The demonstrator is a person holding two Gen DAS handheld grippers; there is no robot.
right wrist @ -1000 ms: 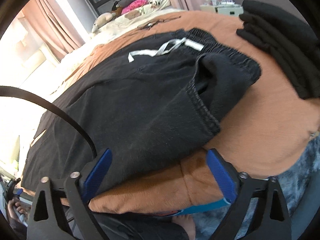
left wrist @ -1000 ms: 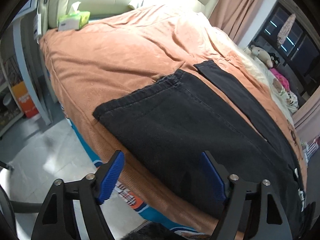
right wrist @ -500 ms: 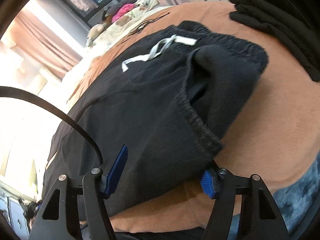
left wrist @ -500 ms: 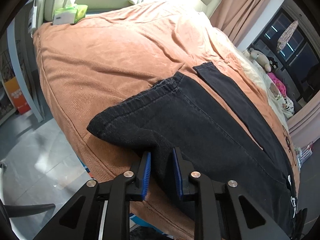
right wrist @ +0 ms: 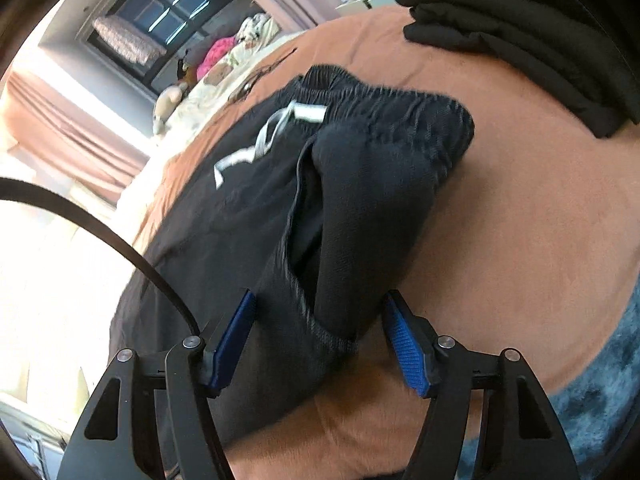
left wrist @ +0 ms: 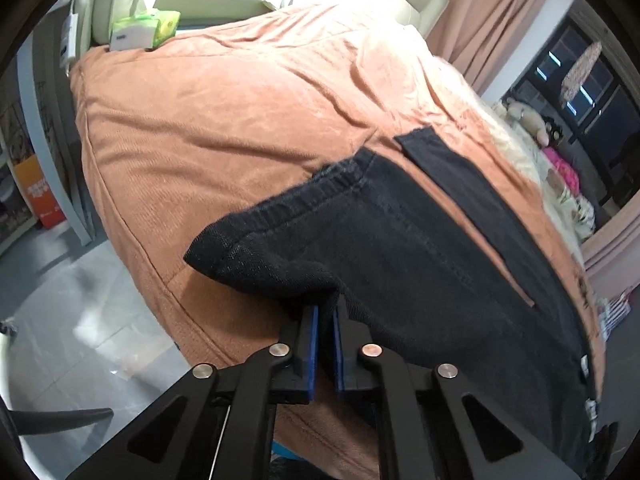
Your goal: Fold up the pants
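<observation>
Left wrist view: the left gripper (left wrist: 325, 322) was seen pinched tight on the near edge of the black pants (left wrist: 420, 264), close to the hem of the near leg, where a second before its blue pads had been spread wide and clear of the cloth. The fabric was bunched into a small peak at the pads and the hem corner was lifted off the orange bedspread (left wrist: 224, 112), so the grasp at this end was judged to be made. The pants were laid lengthwise along the near side of the bed, the second leg lying flat beyond the first with a strip of bedspread showing between them. A tissue box (left wrist: 144, 30) stood at the far corner, well apart.

In the right wrist view, the right gripper (right wrist: 320, 340) had been brought forward and narrowed around the side of the pants (right wrist: 280, 208) below the waistband, beside the gaping pocket, but its pads were not yet pressed together; a gap remained on the right side, and cloth was merely straddled. The white drawstring (right wrist: 264, 140) lay on top of the waistband. A stack of dark folded clothes (right wrist: 528, 36) sat beyond, apart from the pants.

It was judged that the right-hand pinch had to be completed before the near side could be lifted and carried over in the first lengthwise fold.
</observation>
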